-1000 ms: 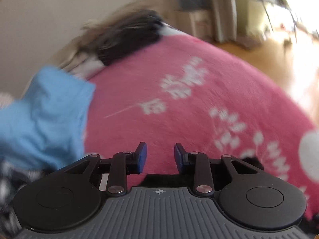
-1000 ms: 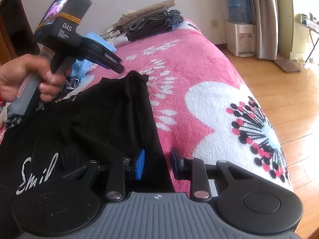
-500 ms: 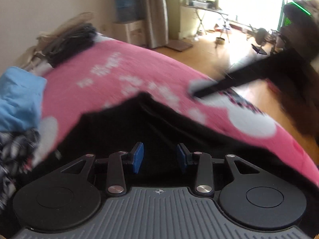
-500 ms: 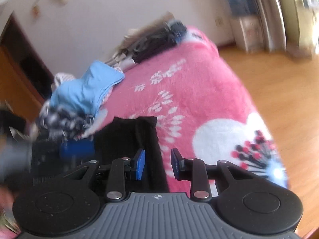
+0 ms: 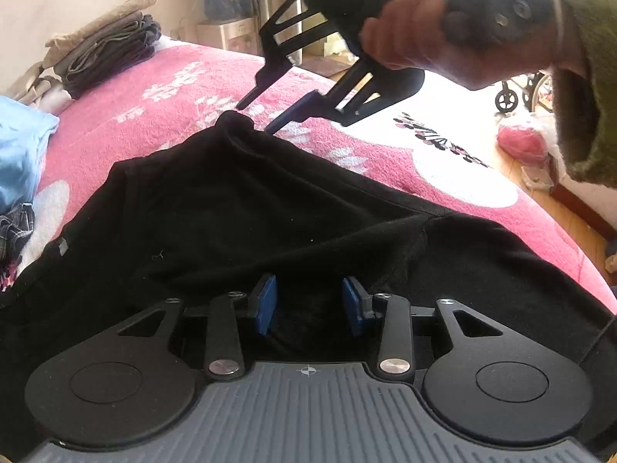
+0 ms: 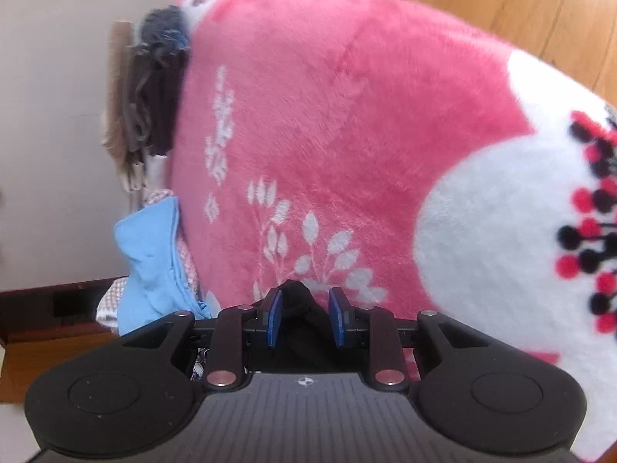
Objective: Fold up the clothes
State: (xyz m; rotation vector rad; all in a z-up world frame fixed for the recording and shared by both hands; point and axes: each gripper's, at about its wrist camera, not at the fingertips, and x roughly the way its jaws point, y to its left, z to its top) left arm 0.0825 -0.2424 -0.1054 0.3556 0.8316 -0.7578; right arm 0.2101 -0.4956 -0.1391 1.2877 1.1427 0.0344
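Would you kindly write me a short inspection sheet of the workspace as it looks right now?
Surface: pink plush floral blanket covering the bed.
Job's things: black fabric garment spread on the blanket, one corner raised.
Clutter: folded grey and beige clothes stack at the far end; light blue cloth at the edge.
Grippers: left claw open over the garment; right claw open, astride the raised corner, pads not pressing; a hand holds it.
Cables: nothing seen.
Surroundings: wooden floor, plain wall, curtain.
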